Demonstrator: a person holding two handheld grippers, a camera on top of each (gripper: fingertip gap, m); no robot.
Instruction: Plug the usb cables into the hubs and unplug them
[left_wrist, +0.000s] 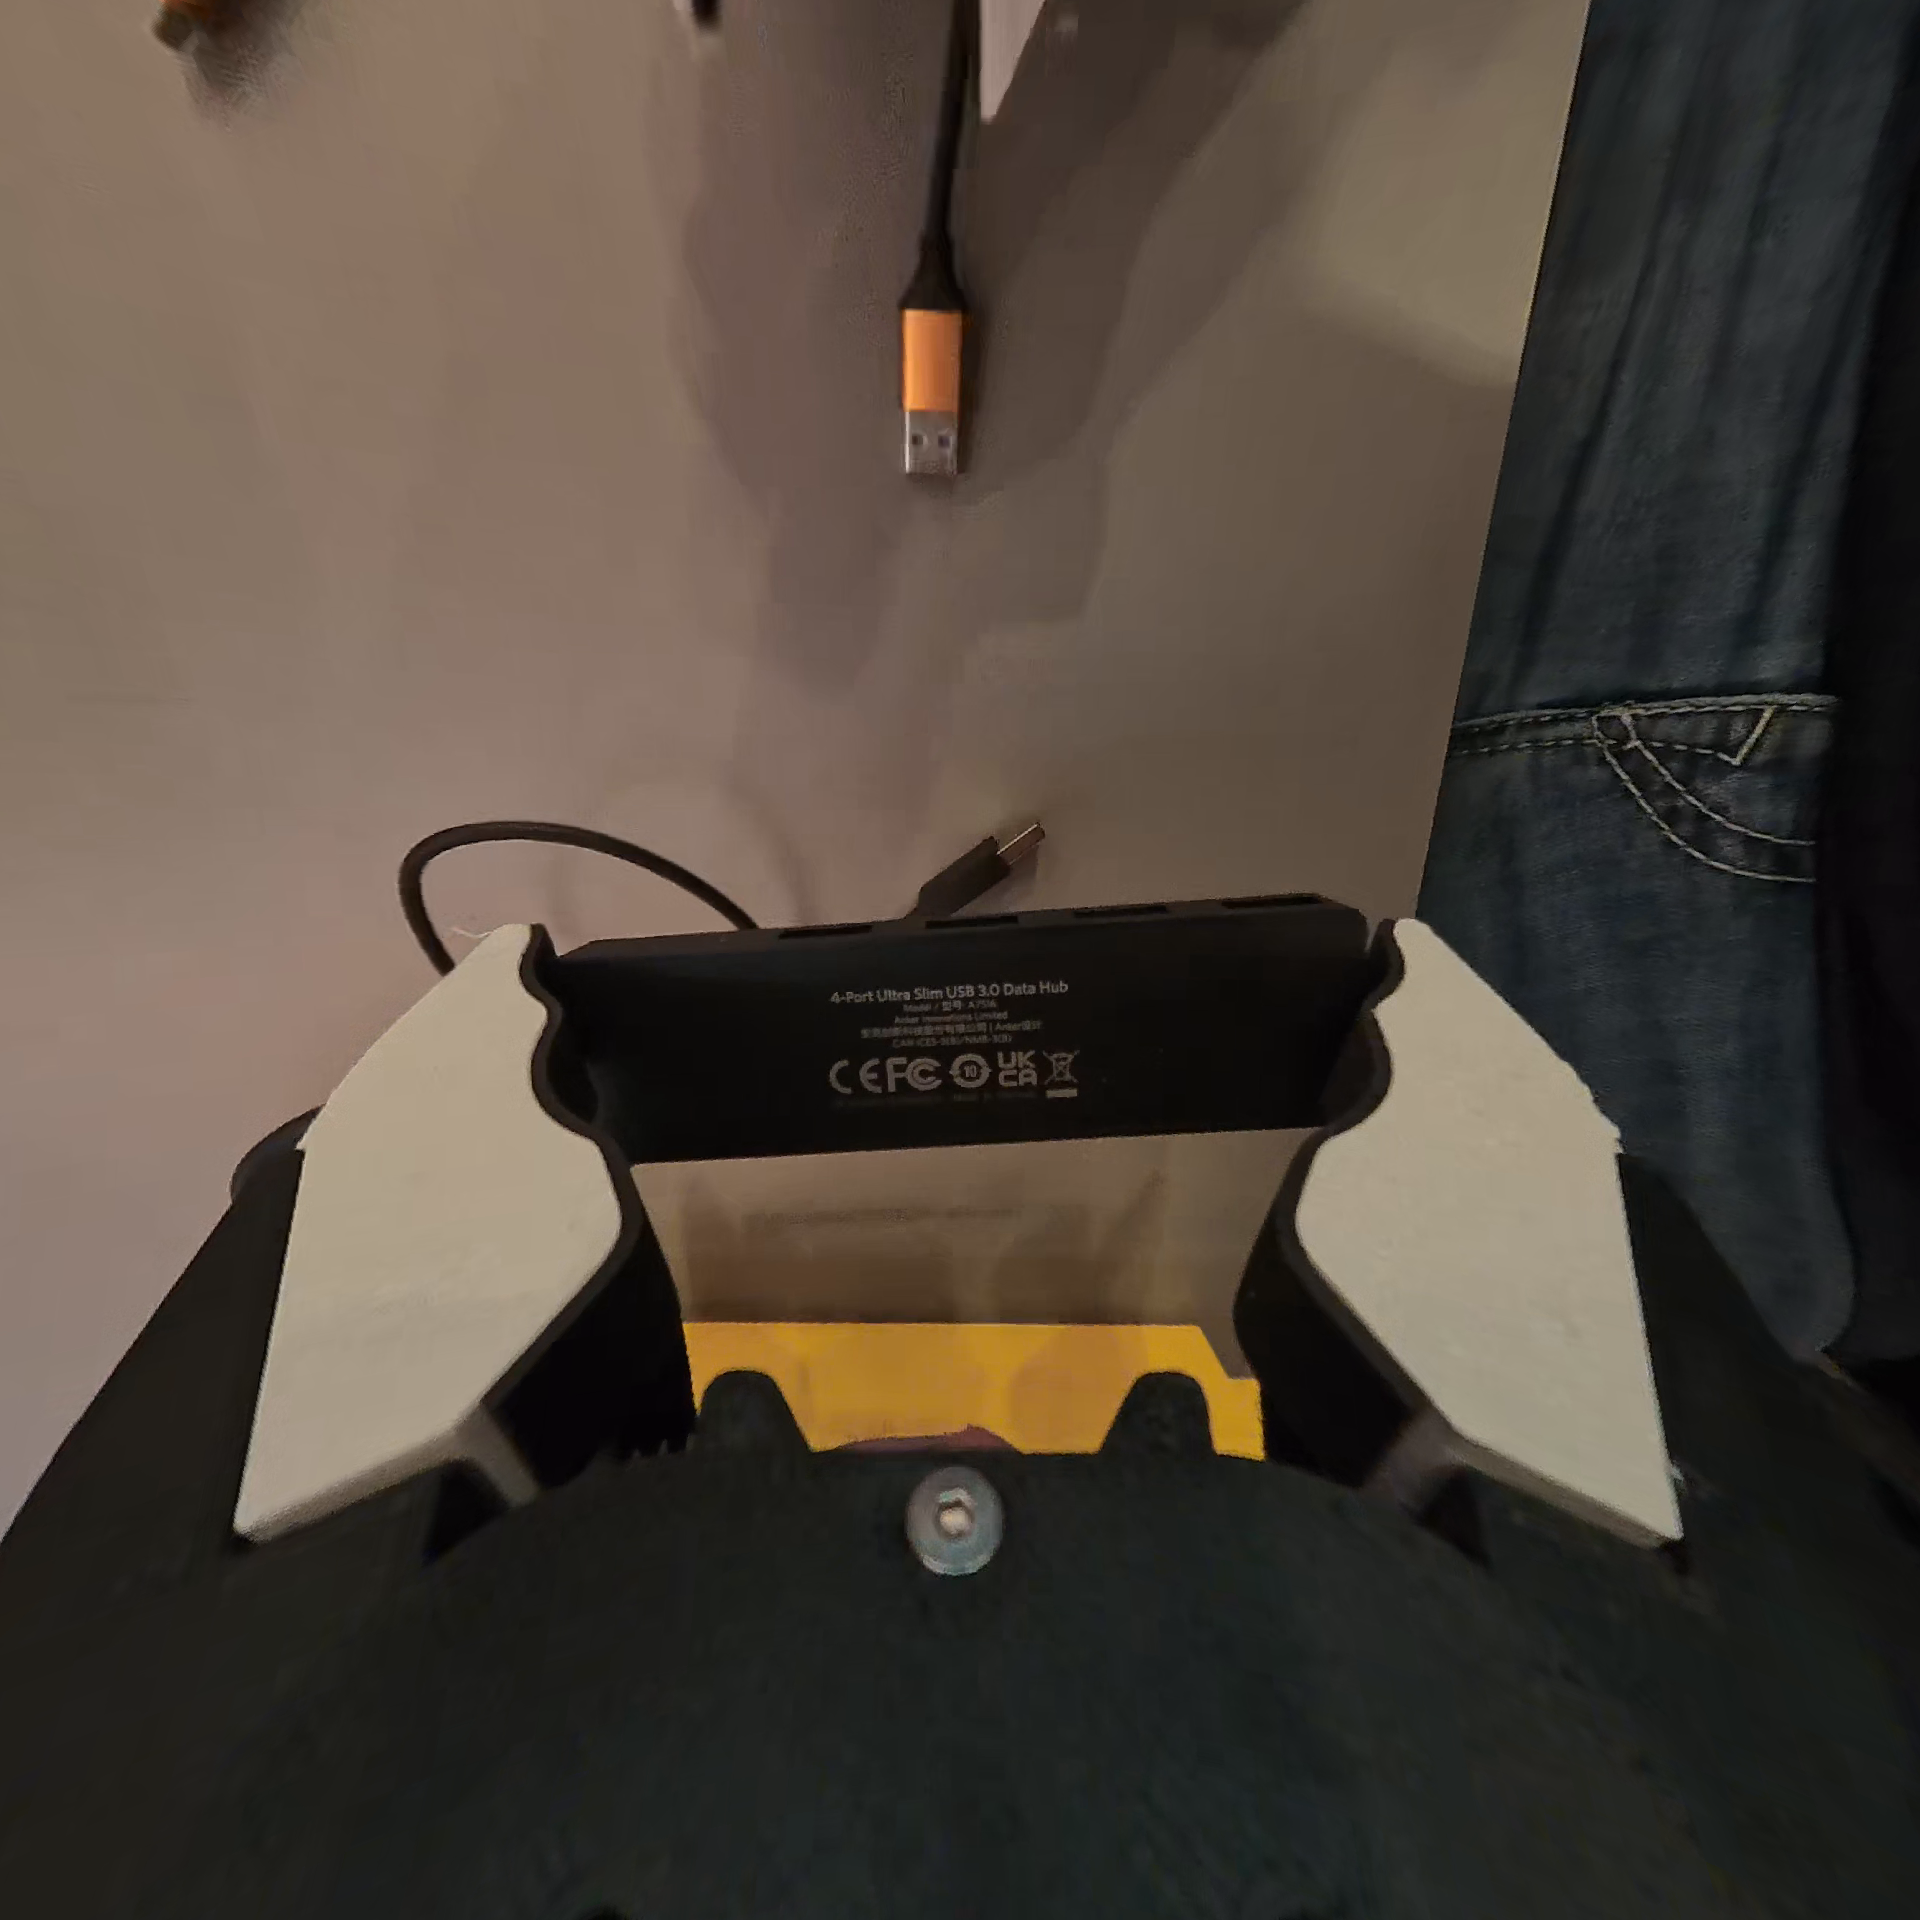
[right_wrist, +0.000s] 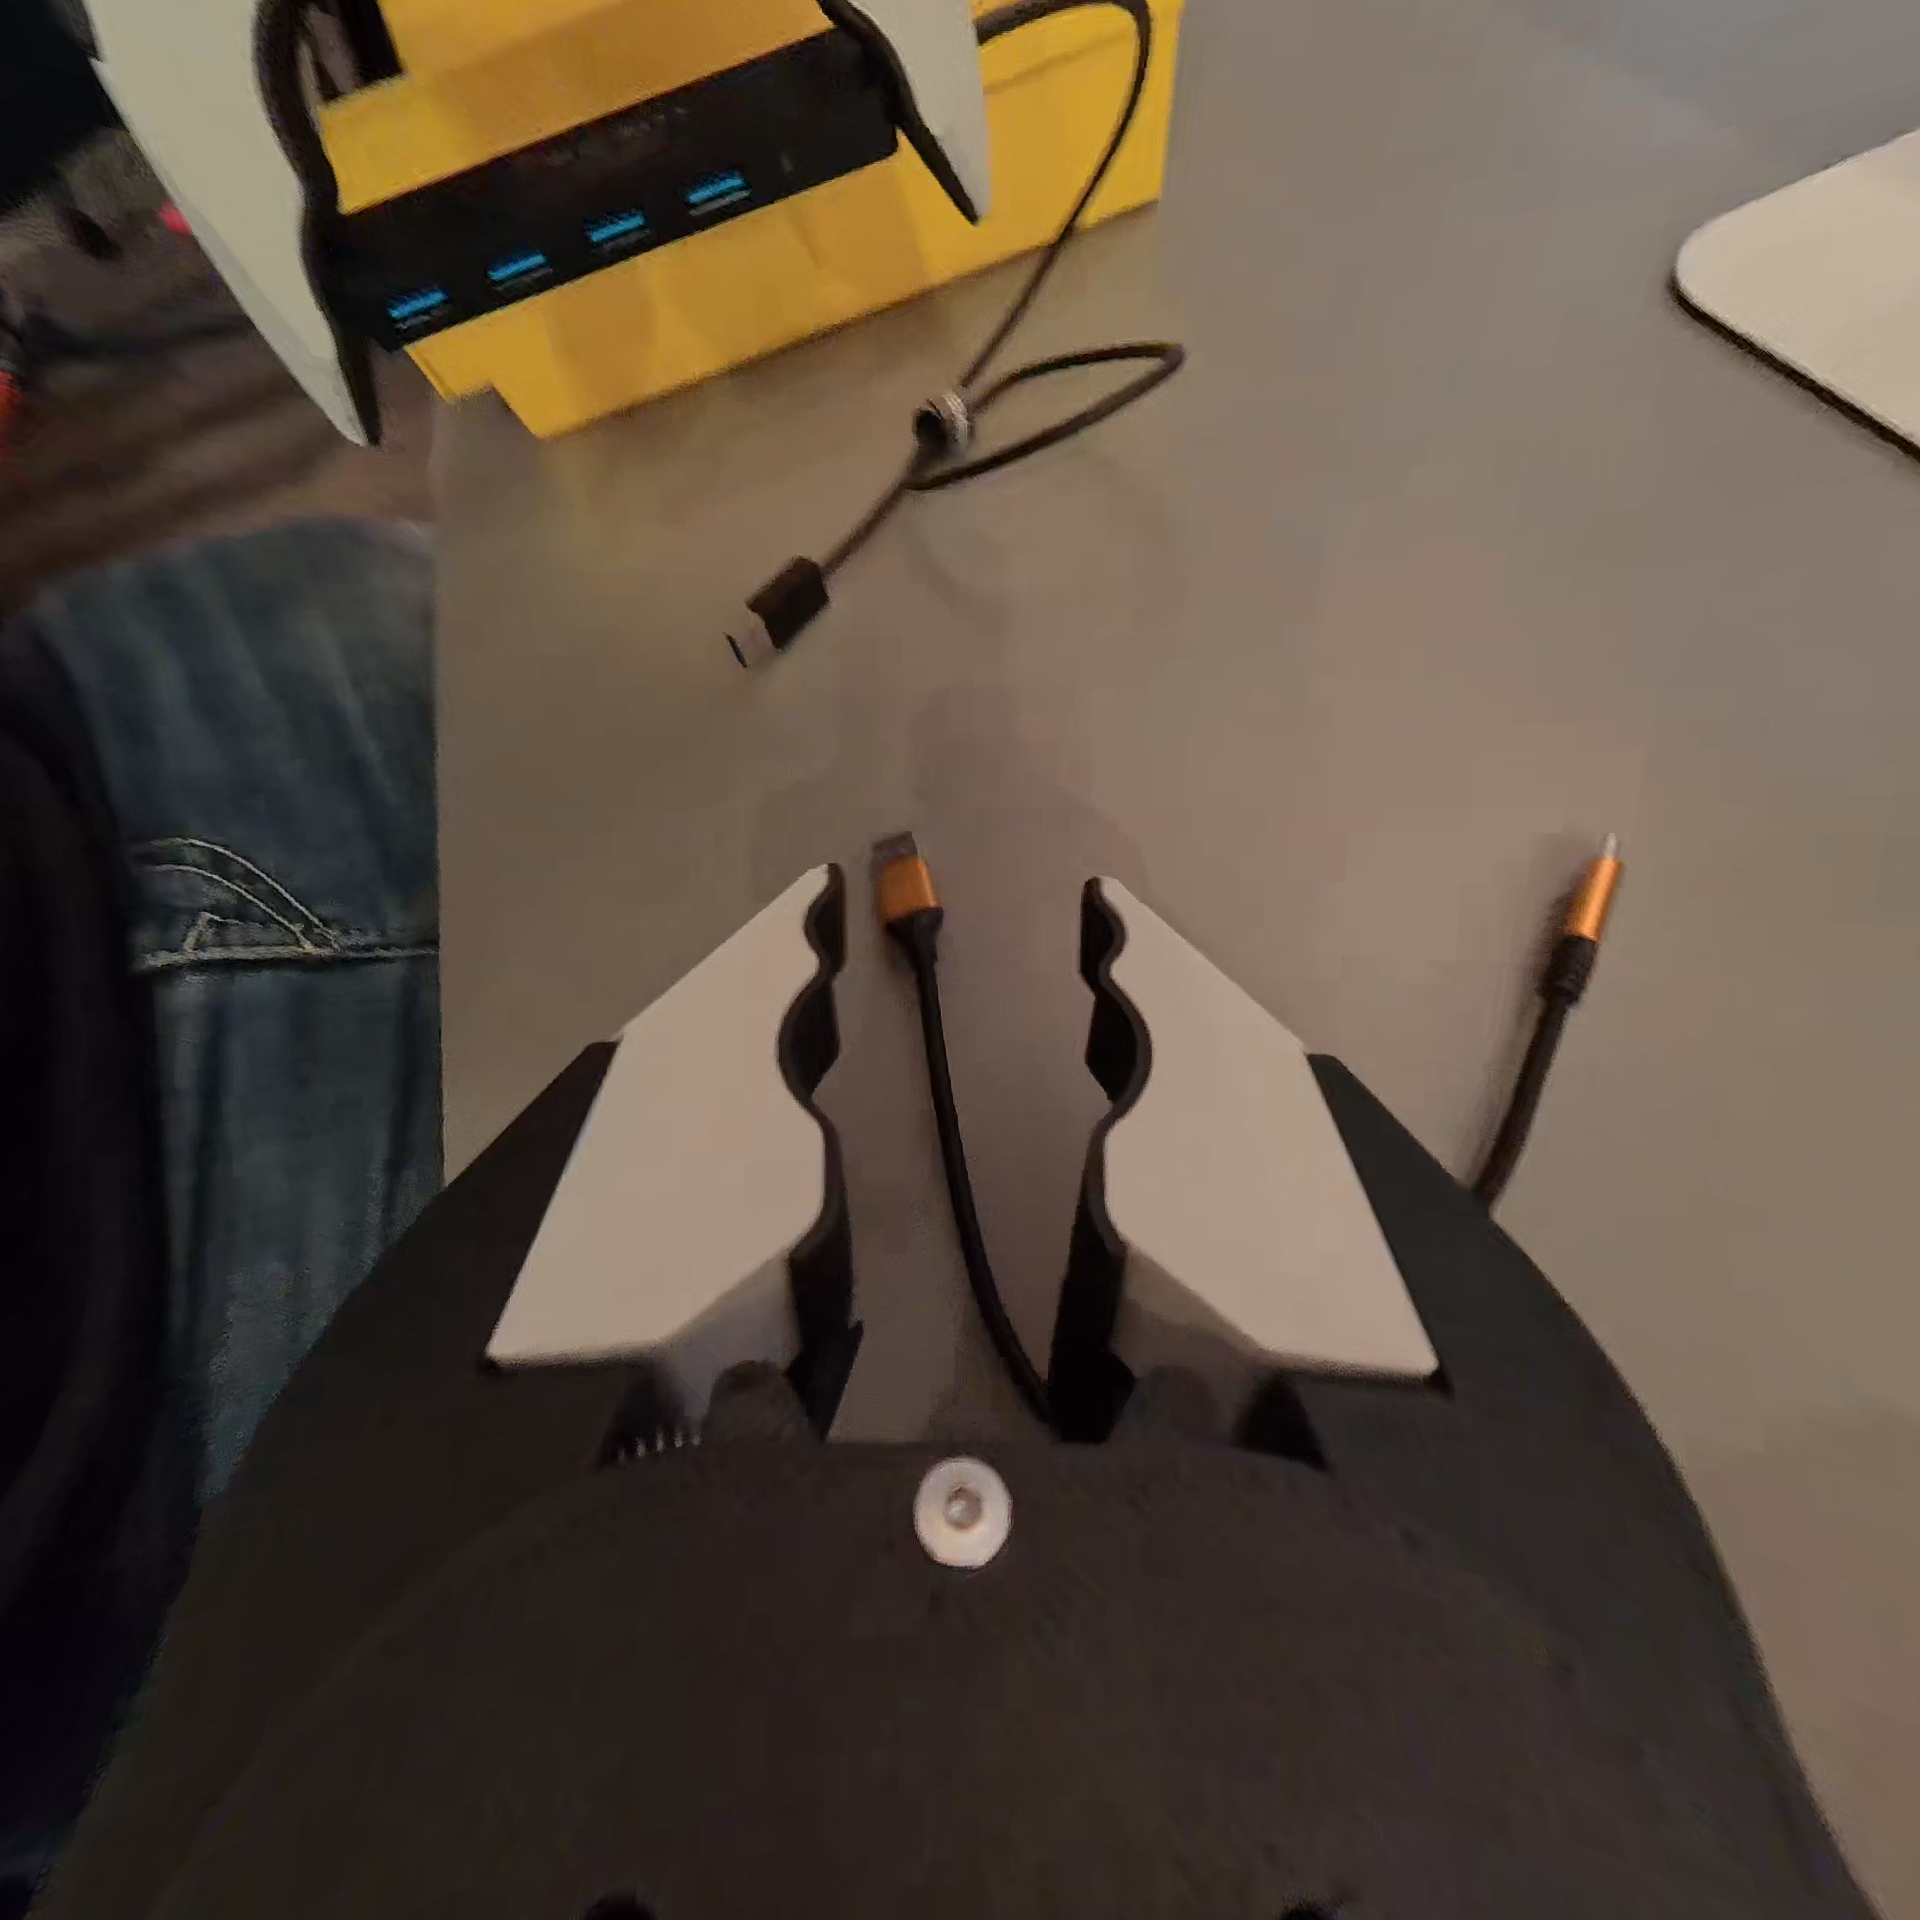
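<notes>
My left gripper (left_wrist: 961, 940) is shut on a black USB hub (left_wrist: 956, 1049), holding it by its two ends above the table. In the right wrist view the hub (right_wrist: 623, 197) shows several blue ports, between the left gripper's white fingers (right_wrist: 239, 229). My right gripper (right_wrist: 961, 888) is open and low over the table. An orange USB plug (right_wrist: 904, 883) lies between its fingers, close to the left one, untouched. The same plug (left_wrist: 935, 384) shows in the left wrist view. Its black cable (right_wrist: 956, 1143) runs back between the fingers.
The hub's own cable ends in a black plug (right_wrist: 779, 613) lying loose on the grey table (right_wrist: 1351, 623). A second orange plug (right_wrist: 1590, 904) lies to the right. A yellow box (right_wrist: 831, 281) sits under the hub. A white flat object (right_wrist: 1818, 291) is far right. A person's jeans (right_wrist: 291, 935) border the table edge. Across from one pair of fingers to the other is roughly 15 cm.
</notes>
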